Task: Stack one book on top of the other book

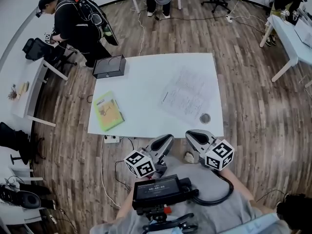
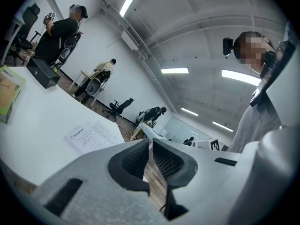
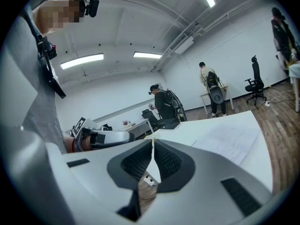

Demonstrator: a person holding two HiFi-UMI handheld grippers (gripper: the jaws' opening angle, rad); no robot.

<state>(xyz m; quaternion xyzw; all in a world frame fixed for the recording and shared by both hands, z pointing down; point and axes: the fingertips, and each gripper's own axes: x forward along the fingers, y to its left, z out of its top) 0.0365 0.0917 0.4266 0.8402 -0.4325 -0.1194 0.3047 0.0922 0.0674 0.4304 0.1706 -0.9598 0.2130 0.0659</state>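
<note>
A green book [image 1: 108, 111] lies flat near the left edge of the white table [image 1: 146, 87]; in the left gripper view the green book [image 2: 8, 92] shows at the far left. No second book is plain to see. My left gripper [image 1: 168, 139] and right gripper [image 1: 191, 136] hang side by side just off the table's near edge, away from the book. Both are shut with nothing between the jaws: the left gripper [image 2: 151, 144] and the right gripper [image 3: 153, 142] each show pads closed together. The right gripper view also catches the left gripper [image 3: 101, 137] beside it.
A black box [image 1: 109, 66] sits at the table's far left corner. A printed paper sheet [image 1: 187, 95] and a small round grey thing [image 1: 205, 118] lie on the right half. A person [image 1: 73, 23] stands beyond the table; desks and chairs ring the room.
</note>
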